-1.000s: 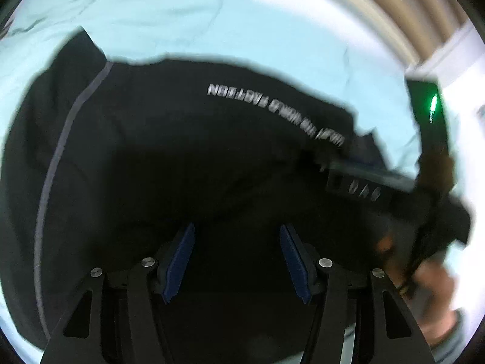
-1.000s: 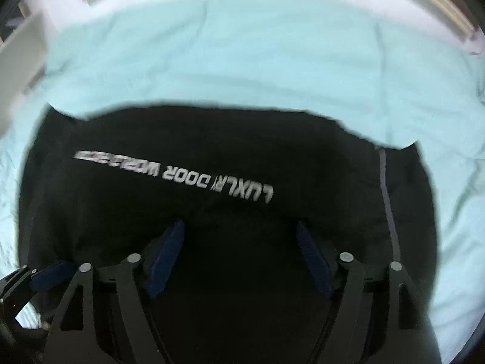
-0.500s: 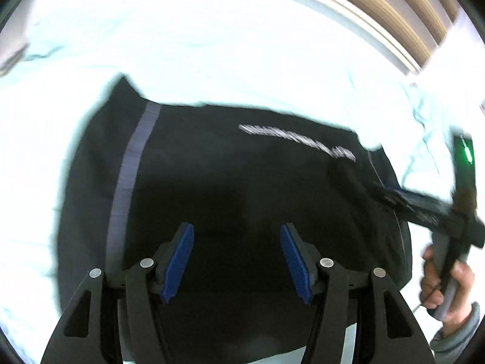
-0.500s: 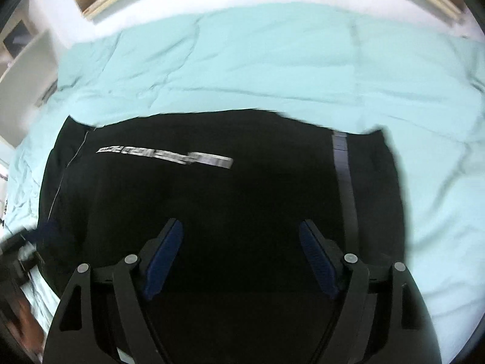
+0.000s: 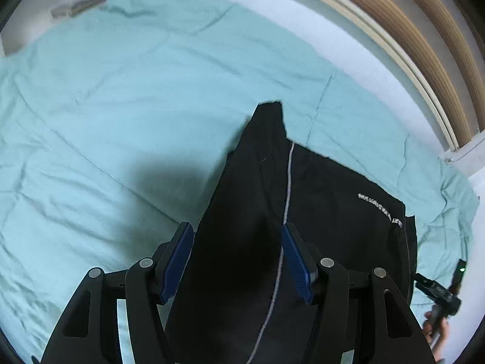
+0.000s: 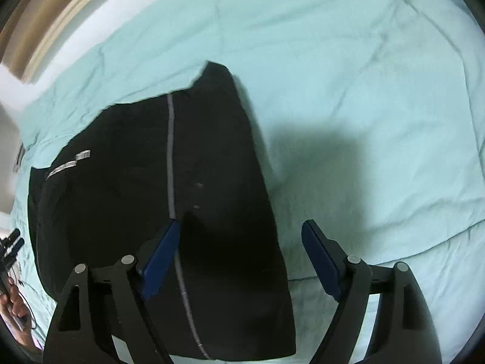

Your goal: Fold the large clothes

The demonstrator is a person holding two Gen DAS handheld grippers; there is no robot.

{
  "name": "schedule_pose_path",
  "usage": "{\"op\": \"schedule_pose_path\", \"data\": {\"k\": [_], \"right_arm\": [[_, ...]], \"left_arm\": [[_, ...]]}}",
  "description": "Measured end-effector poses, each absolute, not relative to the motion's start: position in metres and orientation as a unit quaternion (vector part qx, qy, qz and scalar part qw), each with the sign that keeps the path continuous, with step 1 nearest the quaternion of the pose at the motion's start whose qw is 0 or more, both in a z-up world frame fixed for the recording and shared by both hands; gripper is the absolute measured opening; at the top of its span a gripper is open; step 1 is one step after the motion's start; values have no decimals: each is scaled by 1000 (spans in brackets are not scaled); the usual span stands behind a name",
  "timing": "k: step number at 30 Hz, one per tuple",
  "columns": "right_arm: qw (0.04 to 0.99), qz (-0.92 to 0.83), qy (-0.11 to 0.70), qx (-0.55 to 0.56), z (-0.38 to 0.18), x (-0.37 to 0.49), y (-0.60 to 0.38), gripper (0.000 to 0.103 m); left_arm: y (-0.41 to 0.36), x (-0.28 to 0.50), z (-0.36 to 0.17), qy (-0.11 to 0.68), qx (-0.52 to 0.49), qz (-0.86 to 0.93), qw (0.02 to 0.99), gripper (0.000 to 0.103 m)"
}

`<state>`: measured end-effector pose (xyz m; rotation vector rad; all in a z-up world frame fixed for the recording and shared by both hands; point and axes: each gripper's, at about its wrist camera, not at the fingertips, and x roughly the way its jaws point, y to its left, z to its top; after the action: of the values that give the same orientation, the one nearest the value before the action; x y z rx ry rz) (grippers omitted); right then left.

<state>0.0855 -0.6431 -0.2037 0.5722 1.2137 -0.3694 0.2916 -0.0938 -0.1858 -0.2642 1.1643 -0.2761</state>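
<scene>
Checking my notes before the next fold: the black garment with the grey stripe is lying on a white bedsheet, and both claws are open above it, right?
Not quite: the bedding is pale turquoise, not white, as both wrist views show. The rest holds: the black garment with the grey stripe lies on it, and the left claw and right claw are open.

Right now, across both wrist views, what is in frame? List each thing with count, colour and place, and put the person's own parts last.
Garment: one, black with a thin grey stripe and white lettering, lying on the bed cover, under both grippers.
Bed cover: one, pale teal, wrinkled, filling most of both views.
Slatted panel: one, tan wood, beyond the far edge of the bed.
Left gripper: one, black with blue pads, open above the garment's edge, nothing held.
Right gripper: one, black with blue pads, open wider, over the opposite edge, nothing held.
Hand: one, at the left view's lower right edge, holding the right gripper's handle.
</scene>
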Motion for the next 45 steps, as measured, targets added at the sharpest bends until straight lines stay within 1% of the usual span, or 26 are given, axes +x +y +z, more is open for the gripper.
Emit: {"op": "schedule_pose_path", "data": {"k": [8,12,15,19,21,25,28,30,32,34,35,36,37,38,39,40,41,42,45], "right_arm": [[766,-152,563,270,-226,98,-642,84],[767,-129,556,293,-235,100,-651,84],[766,-107,551,313,-237,98,-656,84],[775,-82,535,326,-228,95,-659,85],[777,-66,534,328,-231,99,-658,90],[757,-58,568,317,-257,113,-649,90],[750,-19,562,348,-272,120,-643,90],[744,2,556,371,-285,131,-642,96],[736,9,553,389,-295,139,-643,100],[732,9,552,399,-301,149,-645,100],[733,7,551,399,-300,150,-645,97],[737,8,548,396,-296,149,-645,86],[745,12,542,389,-288,146,-644,80],[751,11,540,380,-279,138,-646,66],[754,10,538,375,-278,137,-640,57],[758,8,536,372,-273,136,-637,52],[762,4,532,369,-267,135,-633,46],[765,1,529,366,-262,134,-630,40],[784,-7,512,352,-234,122,-625,32]], "left_arm": [[-109,322,-249,603,-149,-160,767,64],[-107,331,-272,621,-181,-181,741,77],[-103,340,-288,633,-217,-197,717,78],[-107,344,-290,636,-208,-209,713,79],[-112,344,-288,636,-200,-218,712,79],[-114,343,-288,641,-199,-232,704,79],[-114,344,-290,643,-204,-240,698,79],[-118,347,-297,644,-216,-236,695,84],[-123,349,-306,643,-229,-235,692,86],[-133,351,-309,642,-223,-227,697,86],[-137,350,-306,638,-215,-224,704,86],[-141,347,-302,634,-204,-218,713,82],[-143,344,-298,628,-196,-215,722,78],[-144,341,-292,622,-192,-217,728,65],[-142,336,-285,613,-188,-221,735,54],[-142,332,-279,605,-183,-224,742,49],[-142,326,-269,594,-178,-230,750,43],[-142,321,-262,586,-176,-235,755,40],[-138,303,-230,548,-191,-272,767,37]]}}
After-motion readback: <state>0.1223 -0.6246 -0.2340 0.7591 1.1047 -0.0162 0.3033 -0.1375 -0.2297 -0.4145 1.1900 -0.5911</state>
